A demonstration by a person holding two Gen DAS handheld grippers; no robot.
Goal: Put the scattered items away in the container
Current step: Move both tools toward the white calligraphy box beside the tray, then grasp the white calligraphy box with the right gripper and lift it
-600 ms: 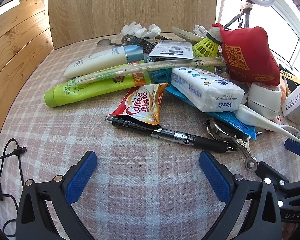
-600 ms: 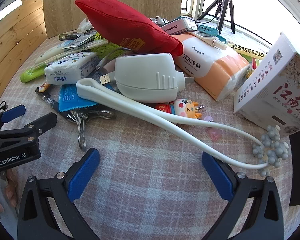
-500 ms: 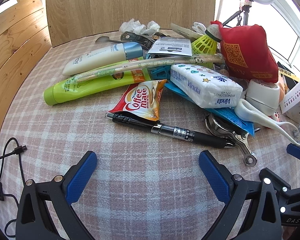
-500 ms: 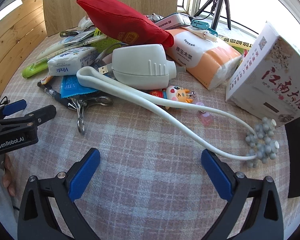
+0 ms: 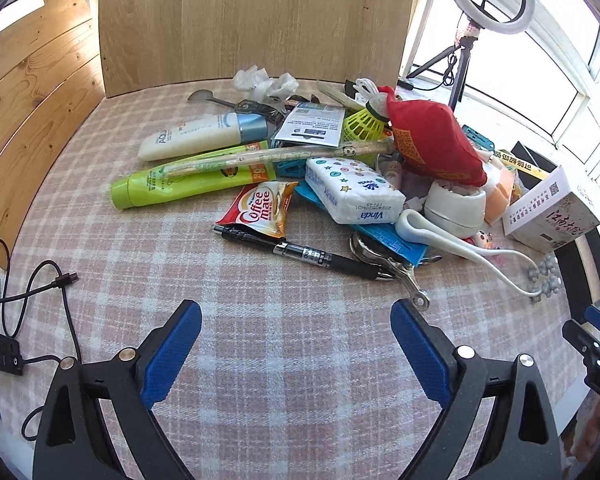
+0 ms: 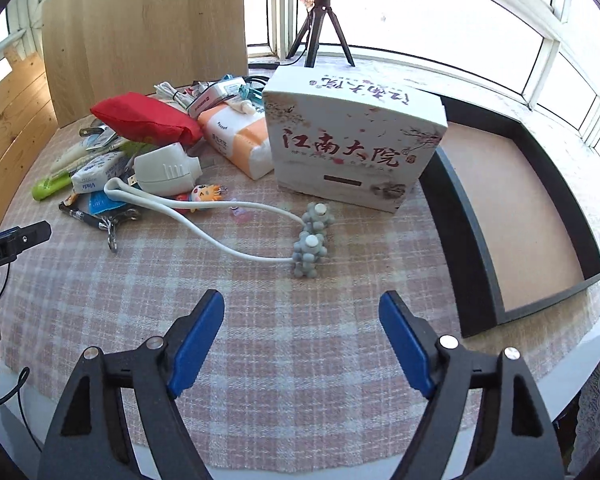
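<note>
Pink-checked cloth surface (image 6: pixel 260 360) | one dark tray (image 6: pixel 456 216), nothing in it, far right, presumably the container | one printed box (image 6: pixel 352 152) beside it | pile (image 5: pixel 340 184) heaped left: two tubes, one pen, one white massager | left gripper (image 5: pixel 296 356), right gripper (image 6: pixel 300 344): jaws wide, holding nothing, poised short of the pile

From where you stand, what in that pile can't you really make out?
- Blue packet: left view, mostly under the Vinda tissue pack.
- Orange-and-white pack: right view, far end under the red pouch.
- Black tray: right view, far corner behind the printed box.
- Leaflet: print too small.
</note>
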